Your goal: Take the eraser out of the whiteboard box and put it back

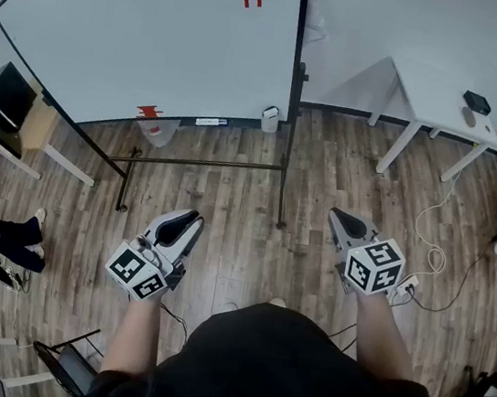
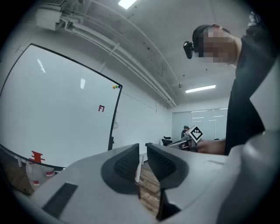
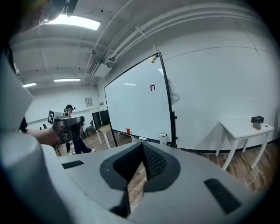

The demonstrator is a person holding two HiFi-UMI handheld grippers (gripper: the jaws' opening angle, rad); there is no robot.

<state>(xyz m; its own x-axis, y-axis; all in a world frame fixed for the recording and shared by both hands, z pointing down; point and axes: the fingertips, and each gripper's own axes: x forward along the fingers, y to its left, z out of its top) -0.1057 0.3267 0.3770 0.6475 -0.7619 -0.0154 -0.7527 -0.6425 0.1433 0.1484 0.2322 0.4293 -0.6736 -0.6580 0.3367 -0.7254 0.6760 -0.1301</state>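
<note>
In the head view, the wooden floor (image 1: 248,202) fills most of the picture. A big whiteboard (image 1: 162,32) on a dark stand is at 11 o'clock from the person, and a white tabletop (image 1: 432,86) on thin legs is at 2 o'clock, near the wall. The person's dark top (image 1: 269,372) is at 6 o'clock, with both bare forearms reaching forward.

The left gripper (image 1: 193,219) is held at about 7 o'clock from the middle of the picture and the right gripper (image 1: 339,218) at about 4 o'clock. They are well apart, and both are above the floor and far from the board. In the left gripper view, its fingers (image 2: 127,164) are clenched with only a thin slit between them and nothing inside it. In the right gripper view, its fingers (image 3: 153,162) are clenched too. Their tips meet and they hold nothing.

A small white box (image 1: 270,118) hangs at the lower right corner of the whiteboard, at 12 o'clock from the person. A translucent container (image 1: 157,131) sits under the lower edge, more to 11 o'clock, with a red thing (image 1: 148,111) just above it. I cannot make out the eraser itself in any view, because it is too small.

A white cable (image 1: 431,243) lies on the floor at 3 o'clock. A dark object (image 1: 477,101) rests on the tabletop.
</note>
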